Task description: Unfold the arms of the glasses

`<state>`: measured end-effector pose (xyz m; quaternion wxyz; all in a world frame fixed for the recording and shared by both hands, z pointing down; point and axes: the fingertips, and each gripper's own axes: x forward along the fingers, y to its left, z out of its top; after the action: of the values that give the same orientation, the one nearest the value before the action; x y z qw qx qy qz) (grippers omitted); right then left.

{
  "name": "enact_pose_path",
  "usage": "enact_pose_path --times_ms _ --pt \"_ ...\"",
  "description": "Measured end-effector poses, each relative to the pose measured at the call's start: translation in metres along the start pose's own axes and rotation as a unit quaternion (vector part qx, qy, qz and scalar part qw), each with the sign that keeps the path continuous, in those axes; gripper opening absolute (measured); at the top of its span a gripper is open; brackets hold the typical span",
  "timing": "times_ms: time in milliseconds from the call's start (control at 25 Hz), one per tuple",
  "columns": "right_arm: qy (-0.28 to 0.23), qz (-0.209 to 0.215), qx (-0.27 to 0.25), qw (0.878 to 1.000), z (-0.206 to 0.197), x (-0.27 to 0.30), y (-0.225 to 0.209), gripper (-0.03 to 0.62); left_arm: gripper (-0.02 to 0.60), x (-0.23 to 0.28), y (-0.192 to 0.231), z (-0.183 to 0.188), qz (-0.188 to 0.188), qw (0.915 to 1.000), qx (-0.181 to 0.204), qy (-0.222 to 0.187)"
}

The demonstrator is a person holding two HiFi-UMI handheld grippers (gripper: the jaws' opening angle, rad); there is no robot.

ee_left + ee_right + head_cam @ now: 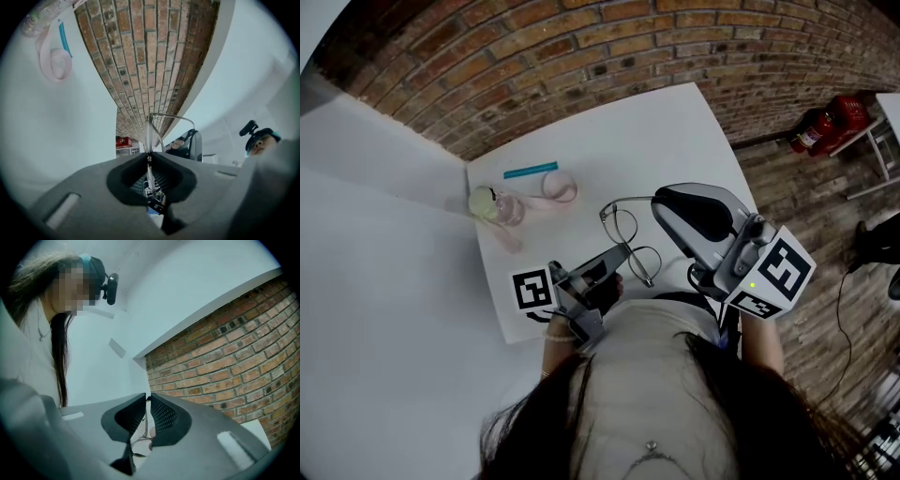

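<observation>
The glasses (623, 227) are held over the white table (675, 141), near its front edge. The left gripper's (617, 258) fingers are pressed shut on the wire frame beside a lens. One arm is pinched by the right gripper's (660, 202) fingers (only black-and-white square markers are carried on the cubes (780, 270)).

White counter (675, 131) is butting up against a brick wall (581, 47). Three items are lying near its far-left corner: a blue stick (531, 171), a pink strap (560, 187) coiling into a loop just beside it, and a small green-capped bottle (495, 204) resting on its side, touching the strap.
</observation>
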<state>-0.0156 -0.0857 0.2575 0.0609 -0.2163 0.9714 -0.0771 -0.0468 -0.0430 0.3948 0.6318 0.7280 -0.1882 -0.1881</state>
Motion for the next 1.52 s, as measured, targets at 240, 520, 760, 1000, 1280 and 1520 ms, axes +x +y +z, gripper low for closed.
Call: enact_pose_path --times_ms 240,520,760,1000,1280,1520 --pt "-0.004 -0.008 0.002 1.0 0.002 -0.003 -0.007 0.04 0.023 0.003 0.0 -0.003 0.004 0.9999 0.005 0.015" --pt "-0.007 -0.016 0.002 1.0 0.003 -0.006 -0.012 0.041 0.023 0.005 0.001 -0.009 0.003 0.9995 0.005 0.03" --pt "-0.008 -0.017 0.004 1.0 0.003 -0.007 -0.014 0.043 0.023 0.006 0.001 -0.012 0.002 0.9993 0.002 0.037" --pt "-0.009 -0.019 0.004 1.0 0.003 -0.008 -0.015 0.044 0.023 0.006 0.0 -0.011 0.0 0.9994 0.002 0.035" --pt "-0.015 -0.009 0.006 1.0 0.003 -0.009 -0.011 0.046 0.023 0.004 0.001 -0.006 -0.001 0.9998 0.002 0.021" --pt "-0.014 -0.009 0.003 1.0 0.004 -0.01 -0.009 0.049 0.023 0.003 -0.002 -0.007 -0.002 0.9999 0.005 0.016"
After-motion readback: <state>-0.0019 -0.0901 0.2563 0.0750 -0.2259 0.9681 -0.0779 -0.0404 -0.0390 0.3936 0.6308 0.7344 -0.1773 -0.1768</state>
